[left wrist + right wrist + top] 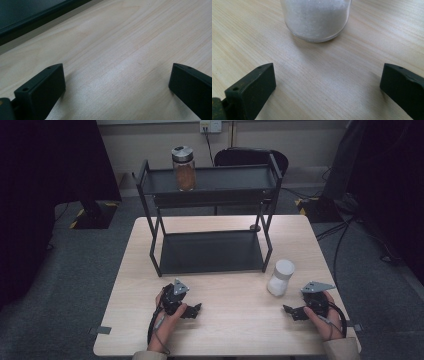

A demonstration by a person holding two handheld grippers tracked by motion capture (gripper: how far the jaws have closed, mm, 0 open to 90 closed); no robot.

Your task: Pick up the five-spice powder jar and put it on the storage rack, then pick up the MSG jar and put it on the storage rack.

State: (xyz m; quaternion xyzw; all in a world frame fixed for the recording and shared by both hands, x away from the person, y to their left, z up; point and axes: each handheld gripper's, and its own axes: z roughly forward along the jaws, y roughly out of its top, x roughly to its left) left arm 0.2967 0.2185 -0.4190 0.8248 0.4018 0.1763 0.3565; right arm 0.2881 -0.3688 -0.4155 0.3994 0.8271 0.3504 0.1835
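A clear jar of white grains with a white lid stands on the wooden table, right of centre. My right gripper rests just in front of it, open and empty. In the right gripper view the jar's base stands a short way beyond the gripper, outside the jaws. My left gripper lies on the table at the front left, open with only bare wood between its jaws. A jar of brown contents with a metal lid stands on the top tier of a black two-tier rack.
The rack takes up the back half of the table, and its lower tier's edge lies close ahead of the left gripper. A black chair stands behind the rack. Cables run over the grey floor at the right.
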